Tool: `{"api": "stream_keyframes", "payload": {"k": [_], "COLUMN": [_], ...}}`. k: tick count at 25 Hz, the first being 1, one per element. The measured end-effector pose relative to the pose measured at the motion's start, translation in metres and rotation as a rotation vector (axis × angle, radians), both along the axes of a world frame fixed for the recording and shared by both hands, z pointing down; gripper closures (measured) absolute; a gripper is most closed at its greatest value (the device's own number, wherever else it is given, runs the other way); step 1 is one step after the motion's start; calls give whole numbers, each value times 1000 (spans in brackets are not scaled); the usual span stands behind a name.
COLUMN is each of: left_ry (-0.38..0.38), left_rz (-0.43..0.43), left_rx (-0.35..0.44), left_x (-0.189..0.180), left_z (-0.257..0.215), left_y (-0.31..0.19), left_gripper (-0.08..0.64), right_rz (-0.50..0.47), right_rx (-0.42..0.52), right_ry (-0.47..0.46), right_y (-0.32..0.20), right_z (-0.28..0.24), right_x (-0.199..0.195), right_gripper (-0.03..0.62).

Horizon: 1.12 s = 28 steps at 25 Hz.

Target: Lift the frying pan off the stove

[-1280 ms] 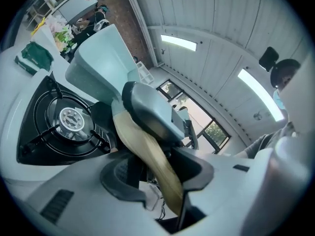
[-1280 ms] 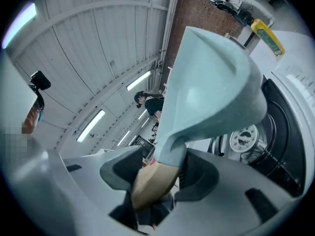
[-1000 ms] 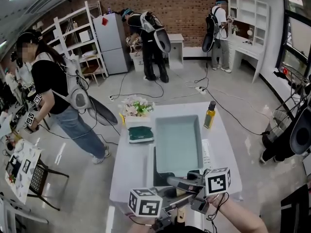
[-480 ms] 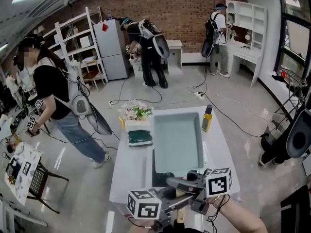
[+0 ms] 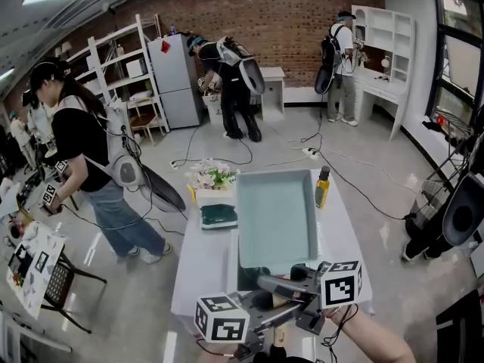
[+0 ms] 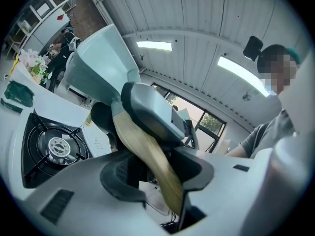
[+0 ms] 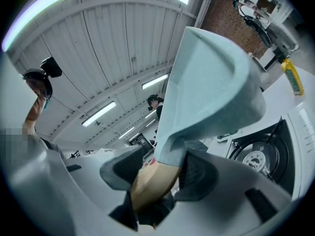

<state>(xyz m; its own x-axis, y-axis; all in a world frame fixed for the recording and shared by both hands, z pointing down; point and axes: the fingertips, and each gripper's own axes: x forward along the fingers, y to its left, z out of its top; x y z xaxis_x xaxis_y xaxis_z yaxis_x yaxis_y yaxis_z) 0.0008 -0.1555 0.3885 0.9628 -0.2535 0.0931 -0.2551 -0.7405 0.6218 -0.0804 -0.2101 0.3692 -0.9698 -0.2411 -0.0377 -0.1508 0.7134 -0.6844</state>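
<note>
A pale teal rectangular frying pan with a wooden handle hangs in the air above the black gas stove. Both grippers hold its handle near the table's front edge. My left gripper is shut on the wooden handle, and the pan body rises ahead of it. My right gripper is shut on the same handle, just below the pan's teal neck. The bare burner shows under the pan, and again in the right gripper view.
On the white table stand a yellow oil bottle, a bunch of flowers and a green cloth. A person stands left of the table. Cables lie on the floor behind.
The pan looks slightly larger in the head view, so it has risen a little. Both grips hold. The person at the left has stepped a little.
</note>
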Motion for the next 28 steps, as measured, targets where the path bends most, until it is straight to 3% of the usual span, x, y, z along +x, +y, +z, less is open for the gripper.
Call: {"api": "stream_keyframes", "payload": {"k": [28], "left_ry": [-5], "left_rz": [9], "left_rx": [5], "left_x": [-7], "left_z": [1], "left_y": [19], "left_gripper": [388], "right_rz": [1], "right_rx": [25], "right_ry": [25], "right_y": [19], "right_z": [2], "right_x": [-7], "right_gripper": [391]}}
